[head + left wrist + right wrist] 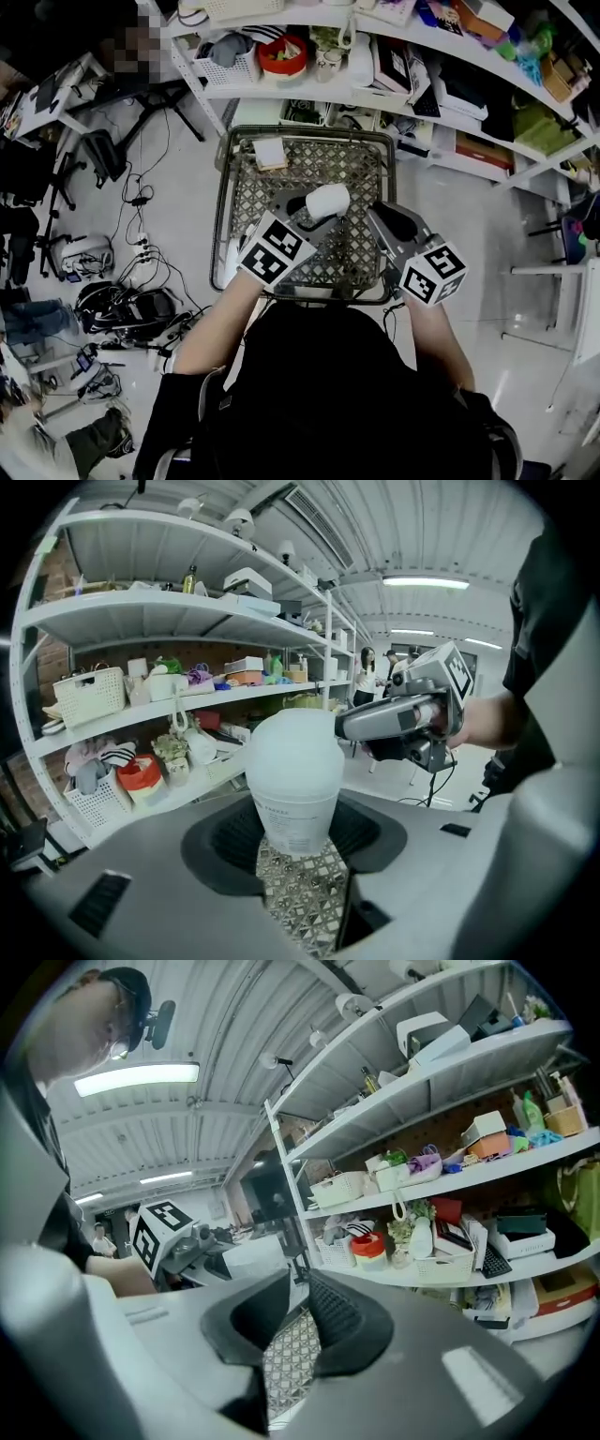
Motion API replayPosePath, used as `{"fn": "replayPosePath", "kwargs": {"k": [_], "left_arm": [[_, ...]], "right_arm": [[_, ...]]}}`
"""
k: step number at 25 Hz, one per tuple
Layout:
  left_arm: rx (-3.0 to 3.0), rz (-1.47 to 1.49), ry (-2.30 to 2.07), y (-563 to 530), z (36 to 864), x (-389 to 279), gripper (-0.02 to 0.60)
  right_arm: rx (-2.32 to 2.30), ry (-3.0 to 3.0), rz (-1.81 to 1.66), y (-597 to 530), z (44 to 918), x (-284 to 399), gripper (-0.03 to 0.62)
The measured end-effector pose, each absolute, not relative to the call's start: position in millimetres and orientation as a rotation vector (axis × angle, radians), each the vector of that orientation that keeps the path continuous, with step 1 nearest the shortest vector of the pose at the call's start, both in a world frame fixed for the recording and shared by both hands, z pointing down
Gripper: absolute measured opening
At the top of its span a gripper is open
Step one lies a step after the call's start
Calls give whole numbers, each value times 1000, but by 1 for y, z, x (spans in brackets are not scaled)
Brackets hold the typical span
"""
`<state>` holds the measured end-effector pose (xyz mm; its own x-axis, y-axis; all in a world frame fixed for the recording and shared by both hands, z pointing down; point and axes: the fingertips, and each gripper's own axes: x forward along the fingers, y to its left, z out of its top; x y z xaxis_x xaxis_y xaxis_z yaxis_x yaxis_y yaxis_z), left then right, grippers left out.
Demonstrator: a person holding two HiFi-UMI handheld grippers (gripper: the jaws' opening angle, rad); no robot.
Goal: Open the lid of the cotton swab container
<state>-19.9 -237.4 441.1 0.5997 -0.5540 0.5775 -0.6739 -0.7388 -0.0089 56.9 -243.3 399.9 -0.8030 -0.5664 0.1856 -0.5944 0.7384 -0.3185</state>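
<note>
**White swab container clamped in the left jaws**

White plastic fills the gap of the left gripper (pixel 298 841). Its dark ribbed pads press on either side of the lower body of the cotton swab container (pixel 293 771). The container stands upright between them in the left gripper view, with its frosted domed lid (pixel 292 742) still on.

The right gripper (pixel 298 1283) has its jaws only a narrow slit apart. Nothing sits in that slit, and only patterned metal mesh shows through it. In the left gripper view its nose sits close to the right side of the lid, but I cannot tell whether it touches.

Both grippers are held over a wire mesh cart (pixel 223 187), where a small paper pad (pixel 270 153) lies near the far left corner. Past the cart, white shelves (pixel 441 98) carry a red bowl (pixel 282 54), baskets and boxes.
</note>
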Motion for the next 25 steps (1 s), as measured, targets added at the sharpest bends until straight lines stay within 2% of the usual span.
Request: {"fn": "replayPosePath", "kwargs": {"k": [12, 19, 25], "left_arm": [[2762, 964, -610, -210, 431, -64, 199], [2830, 1003, -434, -193, 423, -43, 199], [2893, 1022, -302, -181, 418, -10, 199]], "right_arm": [[966, -2862, 479, -194, 384, -20, 173], [898, -2898, 396, -184, 365, -17, 265], [793, -2930, 342, -179, 355, -1, 284]]}}
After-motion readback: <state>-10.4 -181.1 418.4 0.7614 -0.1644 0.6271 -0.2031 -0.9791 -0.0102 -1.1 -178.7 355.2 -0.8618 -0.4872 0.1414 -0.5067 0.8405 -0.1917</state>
